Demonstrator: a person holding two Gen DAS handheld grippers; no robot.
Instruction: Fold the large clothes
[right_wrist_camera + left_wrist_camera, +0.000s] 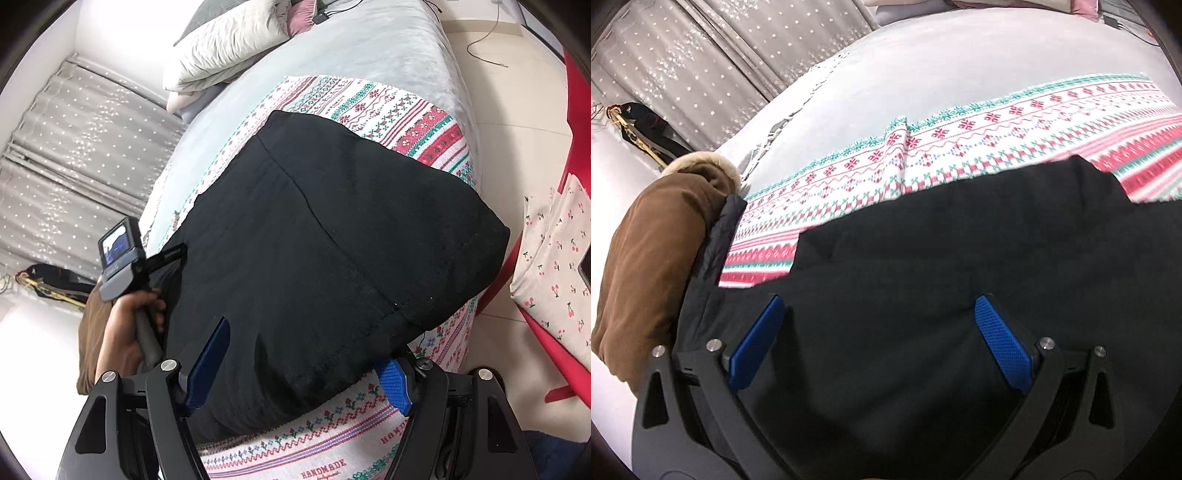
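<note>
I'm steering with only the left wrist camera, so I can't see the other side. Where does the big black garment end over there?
Observer: The black garment ends in a rounded corner close to the bed's side edge, lying on the patterned blanket.
Operator: Is my other gripper holding it?
Observer: No. The right gripper is open, with its jaws on either side of the garment's near edge.
Operator: What's next to the bed?
Observer: Something red, likely a chair, with a cherry-print cloth on it.

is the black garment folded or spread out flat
Folded: the black garment lies as a thick, compact bundle with rounded doubled edges on the patterned blanket.
</note>
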